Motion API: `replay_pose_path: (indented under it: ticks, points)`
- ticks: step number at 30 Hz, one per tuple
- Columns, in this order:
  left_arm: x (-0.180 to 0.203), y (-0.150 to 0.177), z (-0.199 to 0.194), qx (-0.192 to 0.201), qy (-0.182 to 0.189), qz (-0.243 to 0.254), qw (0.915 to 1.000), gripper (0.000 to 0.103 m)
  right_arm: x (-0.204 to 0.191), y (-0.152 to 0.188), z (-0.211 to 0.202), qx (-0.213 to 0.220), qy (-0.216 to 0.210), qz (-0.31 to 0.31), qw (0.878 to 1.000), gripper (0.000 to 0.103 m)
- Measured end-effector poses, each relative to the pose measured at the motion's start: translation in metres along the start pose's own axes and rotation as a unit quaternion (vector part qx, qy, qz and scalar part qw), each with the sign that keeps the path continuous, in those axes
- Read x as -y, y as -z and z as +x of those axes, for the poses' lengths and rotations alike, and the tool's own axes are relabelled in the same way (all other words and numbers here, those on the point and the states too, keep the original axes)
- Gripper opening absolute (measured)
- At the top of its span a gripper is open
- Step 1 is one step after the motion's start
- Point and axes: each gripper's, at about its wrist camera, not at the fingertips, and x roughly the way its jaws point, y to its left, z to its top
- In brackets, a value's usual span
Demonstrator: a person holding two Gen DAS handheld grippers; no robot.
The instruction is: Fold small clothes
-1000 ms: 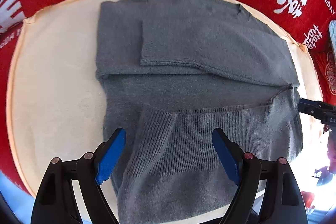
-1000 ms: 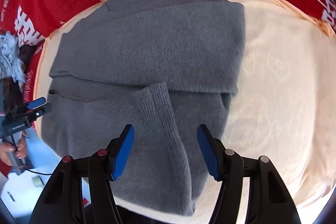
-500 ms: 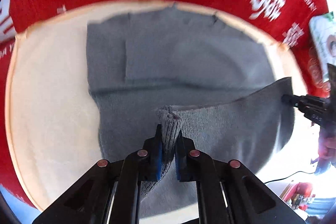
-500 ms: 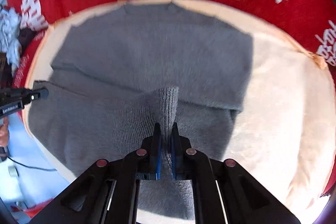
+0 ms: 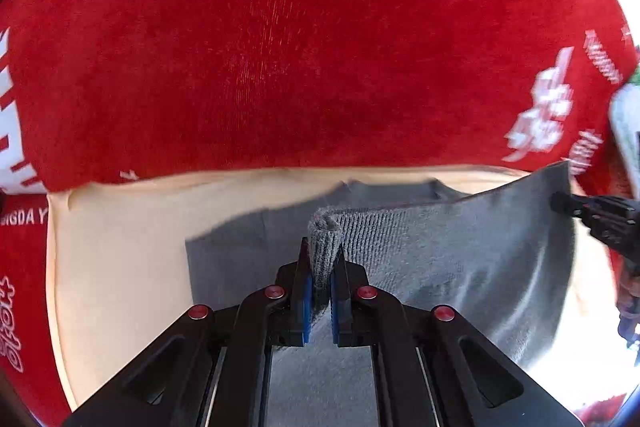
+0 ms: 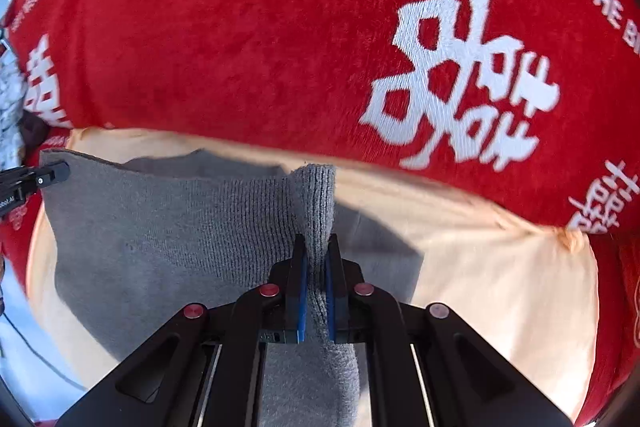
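Observation:
A grey knit sweater lies on a cream cloth, with its near hem lifted off the cloth. My left gripper is shut on the ribbed hem at the left corner. My right gripper is shut on the ribbed hem of the sweater at the other corner. The hem hangs stretched between the two grippers and hides most of the sweater behind it. The right gripper's tip also shows in the left wrist view, and the left gripper's tip in the right wrist view.
The cream cloth lies on a red plush blanket with white characters that fills the far side of both views. A white object sits at the right edge of the left wrist view.
Both grippers, shut on the hem since half a second ago, have lifted it and carried it toward the far edge of the sweater. The views have tilted up onto the red blanket.

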Motion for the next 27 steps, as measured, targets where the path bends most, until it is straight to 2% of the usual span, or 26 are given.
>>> replay_pose_path:
  ticks: [3, 6, 8, 11, 13, 14, 15, 17, 20, 22, 24, 25, 27]
  points:
    - [-0.001, -0.008, 0.040, -0.017, -0.023, -0.019, 0.9994, 0.008, 0.010, -0.010, 0.043, -0.026, -0.007, 0.026, 0.999, 0.008]
    - [-0.005, -0.006, 0.083, -0.041, -0.052, -0.033, 0.9972, 0.008, 0.017, -0.005, 0.079, -0.052, -0.007, 0.040, 0.998, 0.008]
    - [-0.003, -0.001, 0.096, -0.050, -0.063, -0.035, 0.9961, 0.008, 0.021, 0.001, 0.104, -0.073, -0.006, 0.049, 0.996, 0.008]
    - [-0.007, -0.002, 0.108, -0.055, -0.087, -0.043, 0.9937, 0.009, 0.027, 0.005, 0.117, -0.081, -0.010, 0.066, 0.994, 0.008]
    - [-0.015, -0.005, 0.107, -0.062, -0.098, -0.062, 0.9913, 0.019, 0.033, -0.002, 0.120, -0.086, -0.017, 0.084, 0.993, 0.008]
    - [-0.019, -0.006, 0.104, -0.062, -0.114, -0.068, 0.9892, 0.034, 0.036, -0.004, 0.119, -0.090, -0.017, 0.091, 0.992, 0.008]
    - [-0.023, -0.008, 0.095, -0.055, -0.143, -0.071, 0.9856, 0.048, 0.040, -0.005, 0.117, -0.097, -0.014, 0.100, 0.990, 0.013]
    - [-0.029, -0.010, 0.078, -0.040, -0.156, -0.073, 0.9843, 0.052, 0.053, -0.006, 0.102, -0.095, -0.013, 0.125, 0.987, 0.013]
    - [-0.034, -0.011, 0.052, -0.036, -0.109, -0.080, 0.9901, 0.052, 0.065, -0.002, 0.074, -0.077, -0.048, 0.150, 0.984, 0.013]
    - [-0.032, -0.007, 0.040, -0.042, -0.049, -0.078, 0.9949, 0.052, 0.066, 0.004, 0.064, -0.070, -0.093, 0.160, 0.980, 0.013]
    - [-0.023, -0.002, 0.046, -0.060, 0.001, -0.070, 0.9957, 0.052, 0.061, 0.008, 0.063, -0.073, -0.124, 0.162, 0.976, 0.013]
    - [-0.016, 0.000, 0.052, -0.067, 0.012, -0.068, 0.9954, 0.052, 0.055, 0.011, 0.070, -0.077, -0.142, 0.166, 0.973, 0.013]
    - [-0.006, 0.005, 0.070, -0.080, 0.011, -0.073, 0.9941, 0.052, 0.048, 0.016, 0.086, -0.084, -0.146, 0.184, 0.968, 0.013]
